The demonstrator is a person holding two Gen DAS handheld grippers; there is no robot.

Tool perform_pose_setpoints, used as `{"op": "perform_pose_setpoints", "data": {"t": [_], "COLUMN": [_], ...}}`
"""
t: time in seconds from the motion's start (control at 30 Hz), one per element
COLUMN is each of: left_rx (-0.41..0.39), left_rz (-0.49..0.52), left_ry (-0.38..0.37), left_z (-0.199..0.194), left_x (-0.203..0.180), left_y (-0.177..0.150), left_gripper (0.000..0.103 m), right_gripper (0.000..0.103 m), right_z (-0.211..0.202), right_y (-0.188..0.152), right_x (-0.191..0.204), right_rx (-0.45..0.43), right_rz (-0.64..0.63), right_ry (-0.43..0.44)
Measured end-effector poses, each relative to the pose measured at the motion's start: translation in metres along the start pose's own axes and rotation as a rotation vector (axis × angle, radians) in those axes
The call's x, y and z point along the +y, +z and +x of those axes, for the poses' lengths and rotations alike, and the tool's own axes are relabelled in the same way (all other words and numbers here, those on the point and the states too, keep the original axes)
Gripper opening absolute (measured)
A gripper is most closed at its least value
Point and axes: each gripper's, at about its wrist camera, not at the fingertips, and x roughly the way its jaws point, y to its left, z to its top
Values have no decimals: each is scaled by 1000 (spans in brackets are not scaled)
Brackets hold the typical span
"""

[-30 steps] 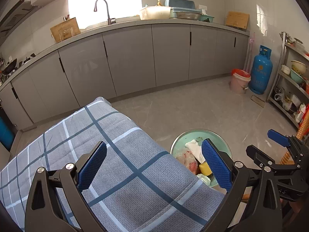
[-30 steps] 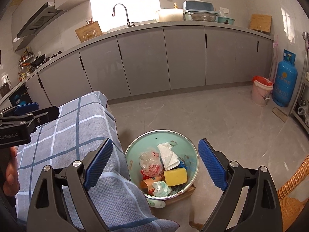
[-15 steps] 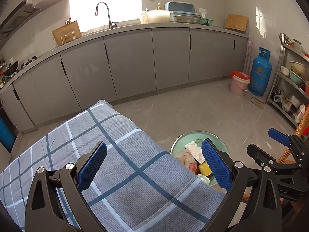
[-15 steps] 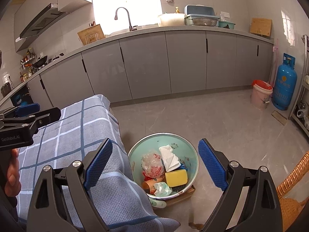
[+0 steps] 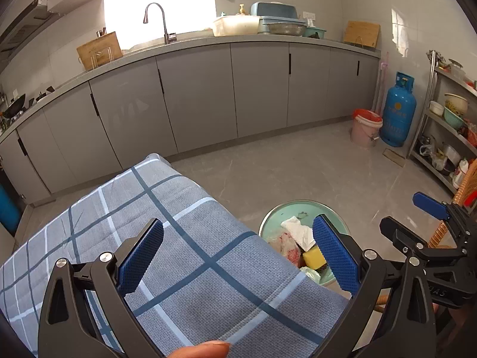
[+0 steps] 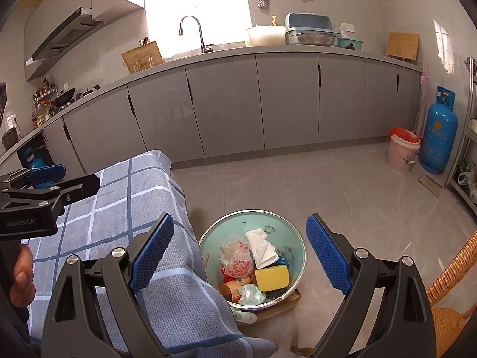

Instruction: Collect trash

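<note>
A pale green basin [image 6: 299,240] stands on the floor beside the table, on a low wooden board. It holds a white tissue [image 6: 261,246], a yellow sponge [image 6: 272,277], a clear printed plastic bag [image 6: 235,258], an orange cup [image 6: 230,288] and a crumpled wrapper [image 6: 250,294]. My right gripper [image 6: 238,253] hangs open above the basin with nothing between its fingers. My left gripper [image 5: 237,256] is open over the checked tablecloth [image 5: 167,208], empty too. The basin [image 5: 301,204] shows partly behind the cloth's edge in the left wrist view.
Grey kitchen cabinets [image 6: 226,107] run along the back. A pink bucket [image 6: 402,149] and a blue gas cylinder [image 6: 441,131] stand at the right wall, with a metal shelf [image 5: 447,125] nearby. A wicker chair [image 6: 447,274] is close on the right. A hand [image 6: 21,271] holds the left gripper.
Both grippers have lifted slightly, so more of the wall and window shows. Both stay open and empty. The trash in the basin has not moved.
</note>
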Motion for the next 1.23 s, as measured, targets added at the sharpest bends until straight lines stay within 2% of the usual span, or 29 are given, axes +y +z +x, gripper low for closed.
{"op": "perform_pose_setpoints", "data": {"t": [0.53, 0.93, 1.1, 1.23], "left_rx": [11, -20, 24, 23], "left_rz": [12, 33, -4, -10], "left_ry": [2, 34, 33, 39], "left_z": [2, -4, 0, -1], "left_x": [0, 0, 7, 11], "left_y": [-1, -5, -6, -9], "left_gripper": [98, 98, 98, 98], "right_gripper": [90, 90, 91, 91], "right_z": [-7, -10, -11, -14], "right_y": [3, 4, 5, 5], "right_x": [4, 7, 9, 11], "right_rx": [-20, -25, -25, -25], "right_rz": [-10, -14, -15, -20], "right_ry": [4, 3, 1, 1]}}
